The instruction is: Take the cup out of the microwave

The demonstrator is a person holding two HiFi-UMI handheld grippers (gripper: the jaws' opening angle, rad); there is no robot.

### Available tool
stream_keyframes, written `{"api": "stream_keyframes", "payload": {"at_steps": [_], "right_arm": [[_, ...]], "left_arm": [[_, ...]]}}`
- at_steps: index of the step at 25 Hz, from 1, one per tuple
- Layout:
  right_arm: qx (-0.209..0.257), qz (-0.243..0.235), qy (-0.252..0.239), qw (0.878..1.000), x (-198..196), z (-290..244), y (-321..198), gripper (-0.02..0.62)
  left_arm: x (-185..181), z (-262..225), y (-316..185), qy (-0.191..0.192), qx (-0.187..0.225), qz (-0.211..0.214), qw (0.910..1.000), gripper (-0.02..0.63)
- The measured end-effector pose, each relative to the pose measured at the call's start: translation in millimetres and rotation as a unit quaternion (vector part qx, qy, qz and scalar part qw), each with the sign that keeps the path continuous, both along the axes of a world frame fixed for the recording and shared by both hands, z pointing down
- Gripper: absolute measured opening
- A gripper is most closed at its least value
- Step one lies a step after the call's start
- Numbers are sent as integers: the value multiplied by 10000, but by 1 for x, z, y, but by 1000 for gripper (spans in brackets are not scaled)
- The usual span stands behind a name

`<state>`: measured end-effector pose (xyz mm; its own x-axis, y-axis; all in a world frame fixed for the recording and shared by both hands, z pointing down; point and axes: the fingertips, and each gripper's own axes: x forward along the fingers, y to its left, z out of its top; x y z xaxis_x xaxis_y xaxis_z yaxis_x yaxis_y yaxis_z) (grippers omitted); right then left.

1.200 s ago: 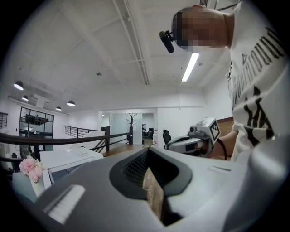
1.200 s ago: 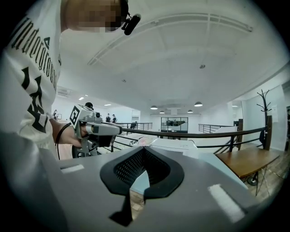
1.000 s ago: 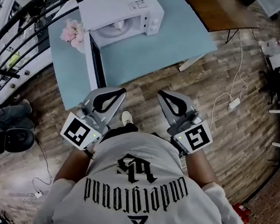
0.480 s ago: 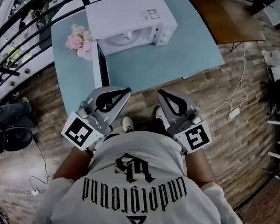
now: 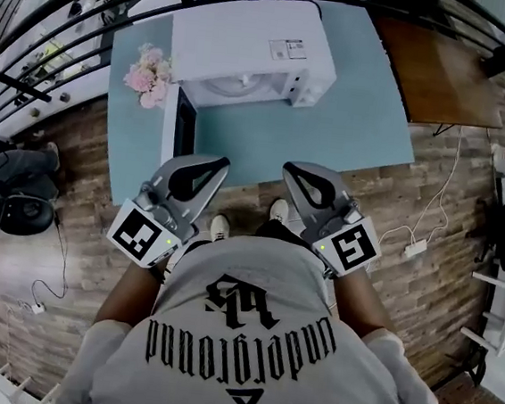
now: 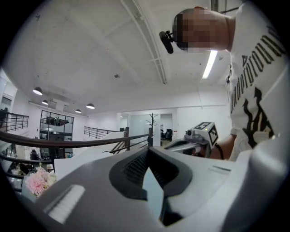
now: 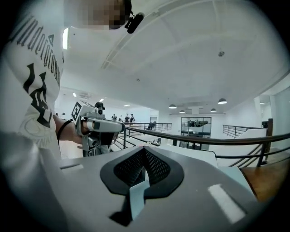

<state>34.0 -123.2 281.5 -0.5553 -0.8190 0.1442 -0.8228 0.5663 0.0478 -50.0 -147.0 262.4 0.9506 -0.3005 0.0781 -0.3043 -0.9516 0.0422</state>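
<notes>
— White microwave (image 5: 243,34), upper centre on the blue tabletop (image 5: 350,126), door open. What's inside?
— A pale cup (image 5: 244,82), dimly seen. Below it, the left hand-held gripper (image 5: 213,164) and right hand-held gripper (image 5: 293,170) are both closed and empty.

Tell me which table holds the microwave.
The light blue table, with the microwave and pink flowers on it; the brown table at its right does not.

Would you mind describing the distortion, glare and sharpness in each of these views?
Head view: fisheye bows the table edges; light is even and the picture sharp. Left gripper view: black corners, glare from the strip light, close jaws soft. Right gripper view: black corners, railing curved.
</notes>
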Motion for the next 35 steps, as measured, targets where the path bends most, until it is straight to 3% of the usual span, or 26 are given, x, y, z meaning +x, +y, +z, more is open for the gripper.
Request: {"api": "stream_keyframes", "payload": {"at_steps": [8, 12, 15, 23, 32, 35], "right_arm": [[101, -683, -118, 9975, 64, 2, -35, 3], [178, -890, -146, 9958, 88, 3, -51, 3], [73, -1006, -158, 9948, 95, 10, -61, 3], [-129, -1095, -163, 9938, 86, 38, -101, 3], [-400, -1221, -219, 9915, 54, 96, -147, 6], [-503, -1173, -190, 9916, 45, 124, -163, 34]], "left_arm": [[50, 14, -27, -197, 89, -853, 9961, 51], [59, 20, -39, -58, 295, -1172, 9926, 51], [64, 26, -45, -117, 134, -1334, 9909, 51], [64, 54, -80, -200, -310, -1629, 9859, 51], [54, 96, -121, -424, -232, -1705, 9842, 51], [51, 116, -131, -484, -201, -1667, 9846, 51]]}}
